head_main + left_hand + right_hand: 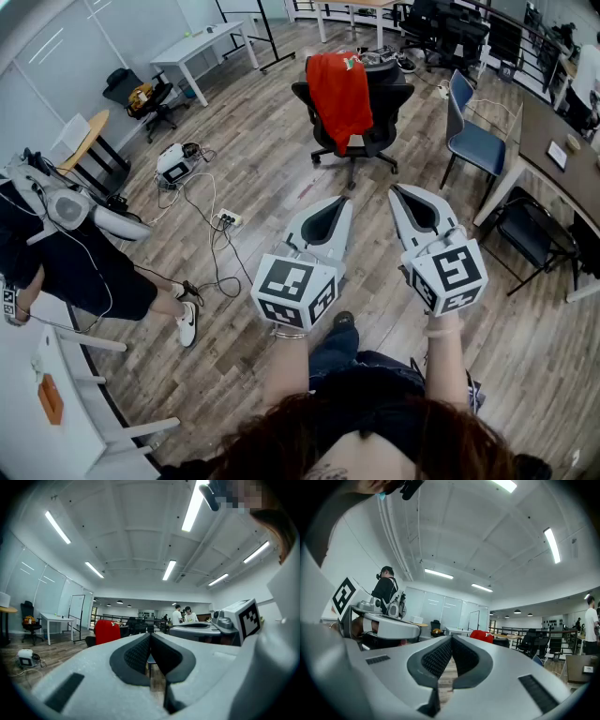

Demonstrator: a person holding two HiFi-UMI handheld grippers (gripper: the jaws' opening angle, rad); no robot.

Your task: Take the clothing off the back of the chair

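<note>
In the head view we hold the left gripper [343,202] and the right gripper [397,192] side by side and level above the wooden floor [253,159]; both sets of jaws are clenched with nothing in them; the red clothing [339,94] is draped over the back of the black office chair [380,136], straight ahead and well apart from both tips (a blue chair [473,141] stands off to its right, beside a desk [553,141]).

In the left gripper view the ribbed pads meet at the tip with no cloth between them; the clothing shows small and far off, a little left of the tip.

In the right gripper view the pads are likewise pressed together and empty; the red garment sits far off, just right of the tip.

We judge the task to be at its very start, the approach; the garment is untouched. The next move calls for closing the gap to the chair, spreading at least one pair of jaws, pinching the fabric near the top of the backrest, then lifting it up and clear so it does not snag.
</note>
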